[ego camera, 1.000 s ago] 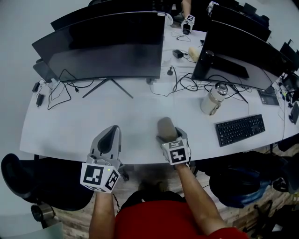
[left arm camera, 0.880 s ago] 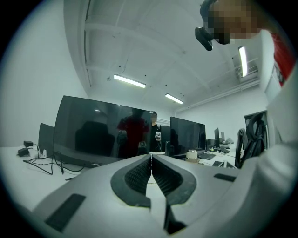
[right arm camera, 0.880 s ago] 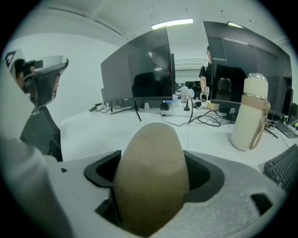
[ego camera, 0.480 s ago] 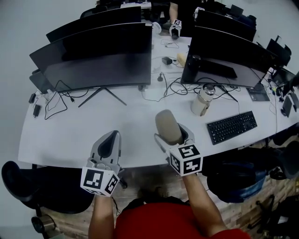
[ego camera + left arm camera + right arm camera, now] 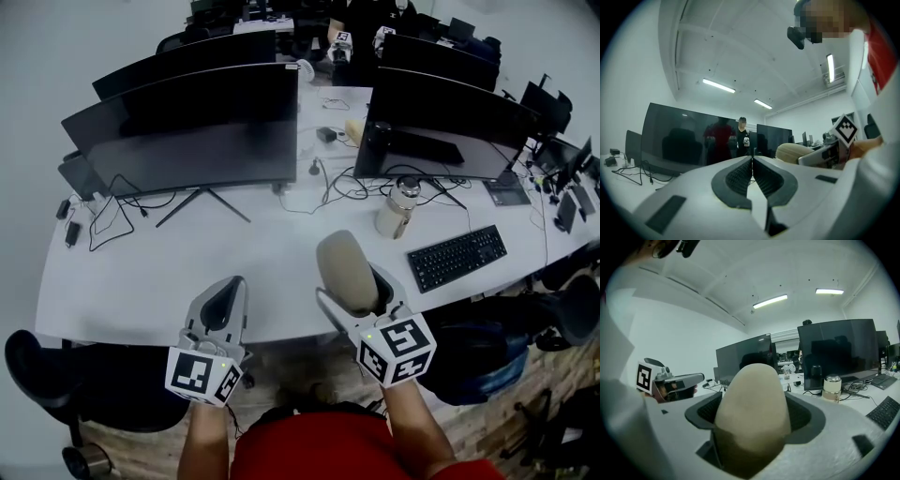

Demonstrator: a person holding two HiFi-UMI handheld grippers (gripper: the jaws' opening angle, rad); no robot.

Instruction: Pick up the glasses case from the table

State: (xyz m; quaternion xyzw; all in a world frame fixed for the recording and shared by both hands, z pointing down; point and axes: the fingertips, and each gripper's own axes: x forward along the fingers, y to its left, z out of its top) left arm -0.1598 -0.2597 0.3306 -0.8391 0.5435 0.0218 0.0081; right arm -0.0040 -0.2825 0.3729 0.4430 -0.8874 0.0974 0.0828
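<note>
The beige oval glasses case (image 5: 345, 271) is held up off the white table (image 5: 141, 272), clamped between the jaws of my right gripper (image 5: 354, 281). In the right gripper view the glasses case (image 5: 752, 413) fills the gap between the two grey jaws and points up toward the ceiling, and my right gripper (image 5: 753, 420) is shut on it. My left gripper (image 5: 222, 298) hovers over the table's near edge, to the left of the case, its jaws pressed together on nothing. In the left gripper view my left gripper (image 5: 751, 169) shows shut and the case (image 5: 797, 152) appears at the right.
Two large dark monitors (image 5: 187, 127) (image 5: 441, 122) stand at the back of the table, with loose cables (image 5: 108, 216) beneath them. A cream tumbler (image 5: 394, 208) and a black keyboard (image 5: 457, 256) lie to the right. Office chairs (image 5: 84, 384) sit under the near edge. A person (image 5: 742, 136) stands far off.
My right gripper has lifted the glasses case up and toward the head camera, so it looks larger. The left gripper stays about where it was, still shut.
</note>
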